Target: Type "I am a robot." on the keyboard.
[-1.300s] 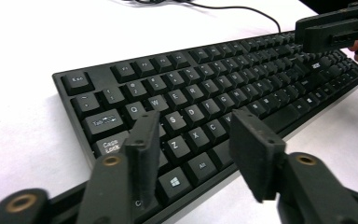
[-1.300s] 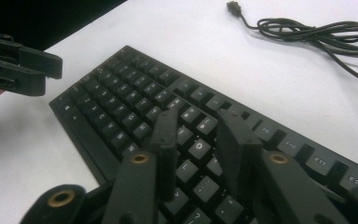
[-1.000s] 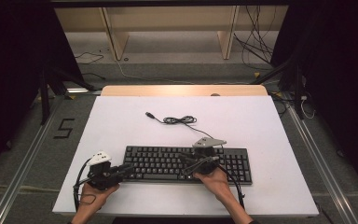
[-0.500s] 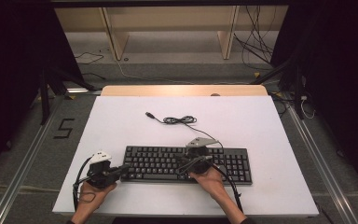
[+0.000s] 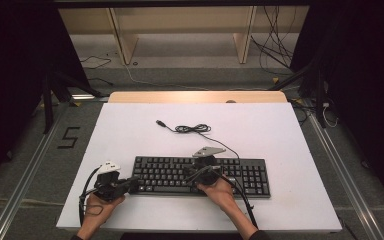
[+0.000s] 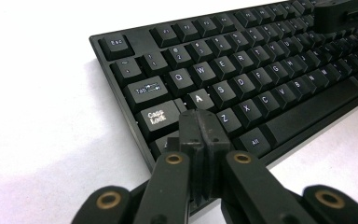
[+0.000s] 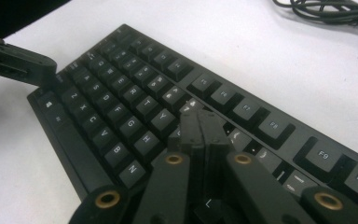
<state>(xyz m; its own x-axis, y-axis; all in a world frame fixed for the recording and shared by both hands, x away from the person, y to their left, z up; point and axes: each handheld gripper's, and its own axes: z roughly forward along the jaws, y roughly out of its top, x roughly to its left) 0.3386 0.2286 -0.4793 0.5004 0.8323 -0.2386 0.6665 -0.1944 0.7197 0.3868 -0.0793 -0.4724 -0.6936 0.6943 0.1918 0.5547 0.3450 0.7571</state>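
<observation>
Now that both grippers, left and right, have pressed together, they can poke the keyboard keys.

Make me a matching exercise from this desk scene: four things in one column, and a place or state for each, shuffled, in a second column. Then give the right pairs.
Things
1. left gripper
2. right gripper
3. keyboard cable
4. keyboard

Places or states
A. lies bundled on the white table, beyond the keys
B. shut, tips over the keyboard's left end by Caps Lock and A
C. black, flat on the table in front of the person
D. shut, tips over the middle of the keyboard, near Y and H

Pairs: 1-B, 2-D, 3-A, 4-C
</observation>
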